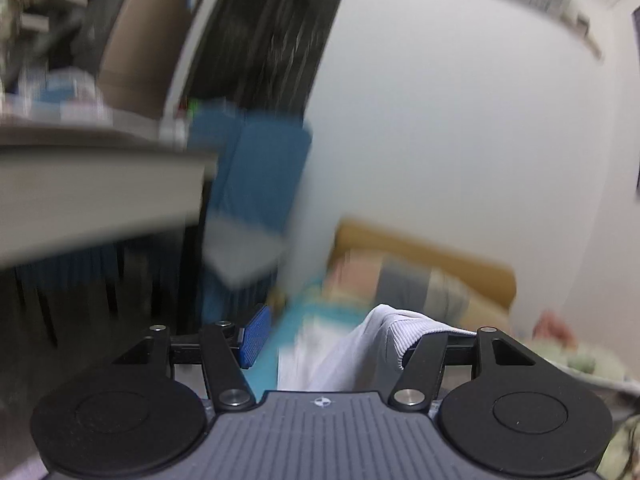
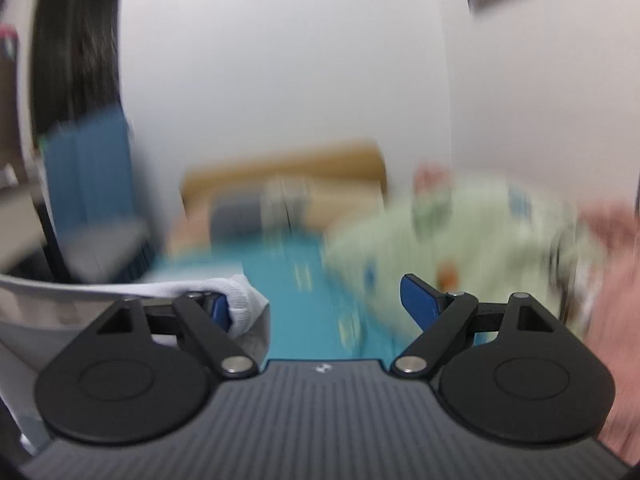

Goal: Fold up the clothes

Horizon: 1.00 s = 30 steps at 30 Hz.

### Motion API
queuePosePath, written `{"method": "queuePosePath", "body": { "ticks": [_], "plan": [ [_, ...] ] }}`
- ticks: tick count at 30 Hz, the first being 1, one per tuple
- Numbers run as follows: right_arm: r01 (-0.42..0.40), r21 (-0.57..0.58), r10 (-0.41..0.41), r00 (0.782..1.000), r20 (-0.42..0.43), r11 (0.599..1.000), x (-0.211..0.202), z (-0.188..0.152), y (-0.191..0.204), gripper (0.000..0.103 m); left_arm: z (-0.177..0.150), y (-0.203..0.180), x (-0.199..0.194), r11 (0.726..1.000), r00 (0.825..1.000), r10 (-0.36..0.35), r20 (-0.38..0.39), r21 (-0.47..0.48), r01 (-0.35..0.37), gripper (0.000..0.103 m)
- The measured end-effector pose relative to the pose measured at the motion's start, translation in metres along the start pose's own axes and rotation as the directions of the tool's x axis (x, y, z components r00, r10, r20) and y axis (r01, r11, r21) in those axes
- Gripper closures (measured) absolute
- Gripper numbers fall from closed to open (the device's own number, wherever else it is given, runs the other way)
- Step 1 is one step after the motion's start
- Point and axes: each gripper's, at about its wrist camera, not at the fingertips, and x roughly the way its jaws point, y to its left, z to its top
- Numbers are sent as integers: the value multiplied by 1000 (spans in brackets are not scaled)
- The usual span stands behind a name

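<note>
A white ribbed garment (image 1: 384, 332) hangs over the right finger of my left gripper (image 1: 344, 338), whose jaws stand wide apart; the left finger's blue pad (image 1: 254, 336) is bare. In the right wrist view the same white garment (image 2: 240, 300) is draped around the left finger of my right gripper (image 2: 320, 306), also open, and the right pad (image 2: 420, 304) is free. Both grippers are raised above the bed and face the wall. Both views are blurred by motion.
A bed with a teal sheet (image 2: 304, 280) lies ahead, with a wooden headboard (image 2: 280, 164) and pillows. A pale green patterned blanket (image 2: 460, 240) lies at right. A desk edge (image 1: 100, 184) and a blue chair (image 1: 260, 176) stand at left.
</note>
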Motion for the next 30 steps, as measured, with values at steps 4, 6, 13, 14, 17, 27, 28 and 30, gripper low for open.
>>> {"method": "queuePosePath", "body": {
  "ticks": [4,6,13,14,17,27,28,30],
  "plan": [
    [-46,-11,47,982,181,999,-53,96,11,19,99,-22,-45,999,981,-46,188,-1,47,40],
    [-70,-18,72,959,273,997,-84,145,14,19,147,-32,-70,997,959,-76,274,19,74,38],
    [-121,-46,128,857,499,992,-190,284,17,18,274,-60,-159,985,864,-170,474,80,150,31],
    [-121,-52,131,847,516,991,-199,297,17,18,286,-64,-166,982,855,-187,483,93,163,28],
    [-82,-76,110,833,542,994,-213,318,15,16,298,-74,-172,973,860,-230,456,111,202,27],
    [-57,-104,86,948,305,993,-72,228,-5,9,200,-62,-1,970,948,-239,208,98,223,24],
    [-56,-110,84,959,271,992,-50,215,-4,9,186,-60,26,971,957,-234,171,87,222,24],
    [-55,-121,79,976,203,991,-4,189,-2,9,159,-57,85,976,971,-211,116,87,202,24]
  ]
}}
